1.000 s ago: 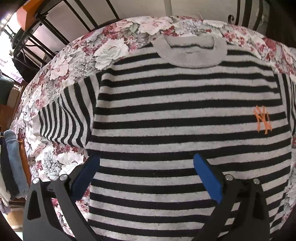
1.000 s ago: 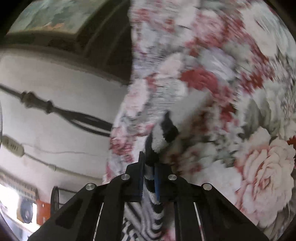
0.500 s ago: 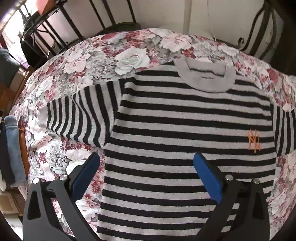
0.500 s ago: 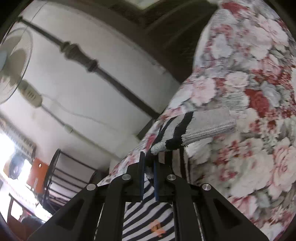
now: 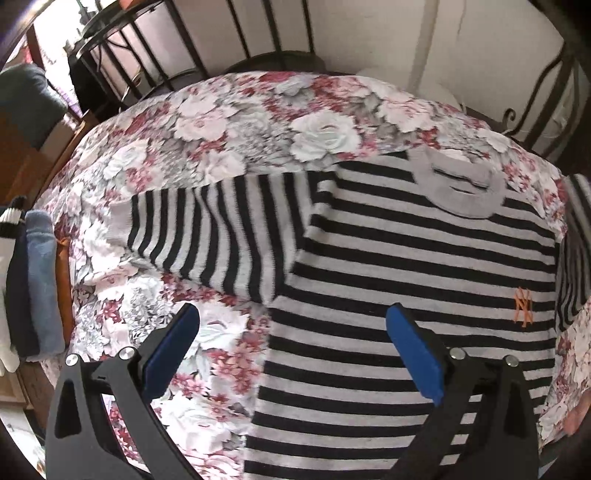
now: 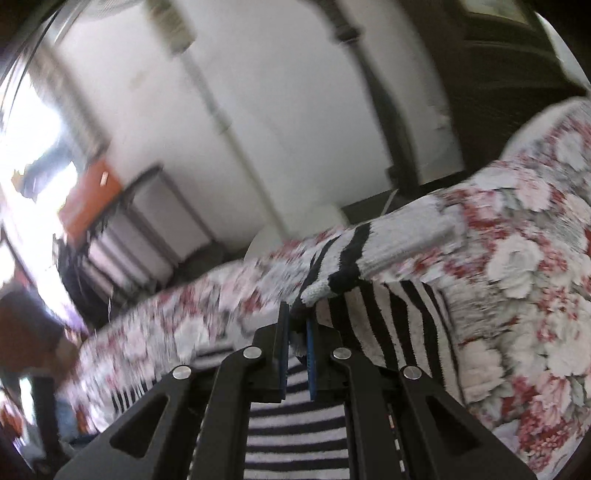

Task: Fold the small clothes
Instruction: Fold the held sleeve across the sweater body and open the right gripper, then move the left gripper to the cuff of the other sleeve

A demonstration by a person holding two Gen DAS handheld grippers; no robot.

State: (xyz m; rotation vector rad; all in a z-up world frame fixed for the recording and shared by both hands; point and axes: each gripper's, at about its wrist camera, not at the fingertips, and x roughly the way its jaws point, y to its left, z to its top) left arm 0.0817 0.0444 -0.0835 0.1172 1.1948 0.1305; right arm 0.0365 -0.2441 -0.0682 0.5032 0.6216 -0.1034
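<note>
Sleeve (image 6: 354, 258) lifted, right fingers (image 6: 282, 347) clamped.

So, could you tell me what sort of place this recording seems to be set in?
Probably a room in a home, perhaps a bedroom. A striped sweater lies spread on a floral cover, dark metal railing stands before a plain white wall, and folded clothes are stacked at the side.

left claw (image 5: 291, 354) shifted off sweater (image 5: 406, 295) toward its sleeve (image 5: 207, 236) | right claw (image 6: 297, 328) lifted cuff (image 6: 369, 251) higher
</note>
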